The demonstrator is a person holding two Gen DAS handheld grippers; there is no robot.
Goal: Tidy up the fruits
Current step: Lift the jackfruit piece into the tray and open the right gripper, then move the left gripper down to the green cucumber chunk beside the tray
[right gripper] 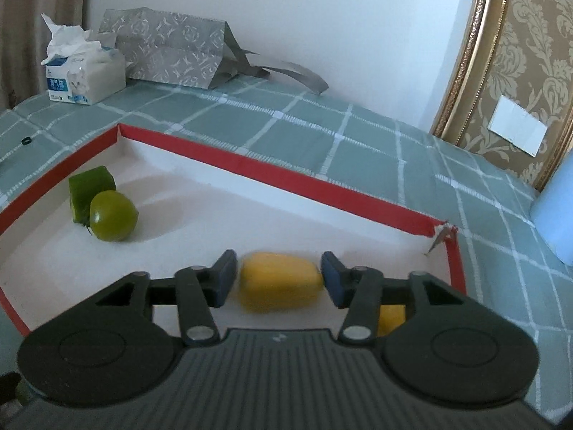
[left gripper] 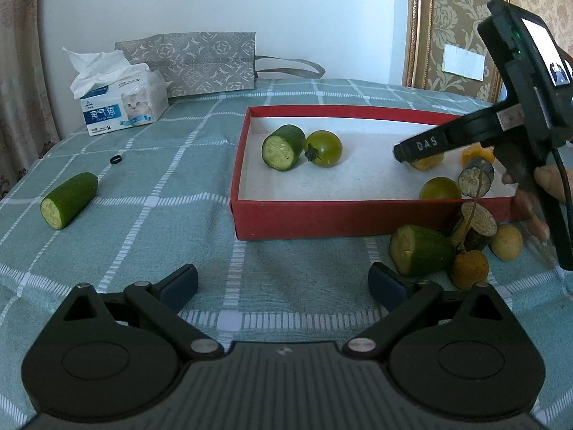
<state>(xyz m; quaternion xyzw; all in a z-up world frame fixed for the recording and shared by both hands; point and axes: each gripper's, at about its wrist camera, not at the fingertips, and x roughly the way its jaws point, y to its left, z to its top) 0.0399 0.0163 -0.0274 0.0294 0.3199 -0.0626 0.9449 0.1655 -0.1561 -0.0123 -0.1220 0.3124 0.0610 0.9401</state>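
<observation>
A red box (left gripper: 308, 220) with a white floor holds a cucumber piece (left gripper: 283, 147), a green tomato (left gripper: 324, 148), a second green tomato (left gripper: 439, 189) and yellow pieces. My right gripper (right gripper: 279, 279) is inside the box (right gripper: 272, 175), its pads on either side of a yellow fruit (right gripper: 281, 283); a small gap shows at the left pad. It also shows in the left wrist view (left gripper: 412, 152). My left gripper (left gripper: 283, 283) is open and empty above the cloth. A cucumber piece (left gripper: 68, 200) lies at left; another (left gripper: 419, 249) lies by the box front.
Two longans (left gripper: 469, 268) and dark round slices (left gripper: 478, 218) lie at the box's front right corner. A tissue pack (left gripper: 121, 107), a grey paper bag (left gripper: 200, 61) and a small black ring (left gripper: 115, 160) sit on the green checked cloth.
</observation>
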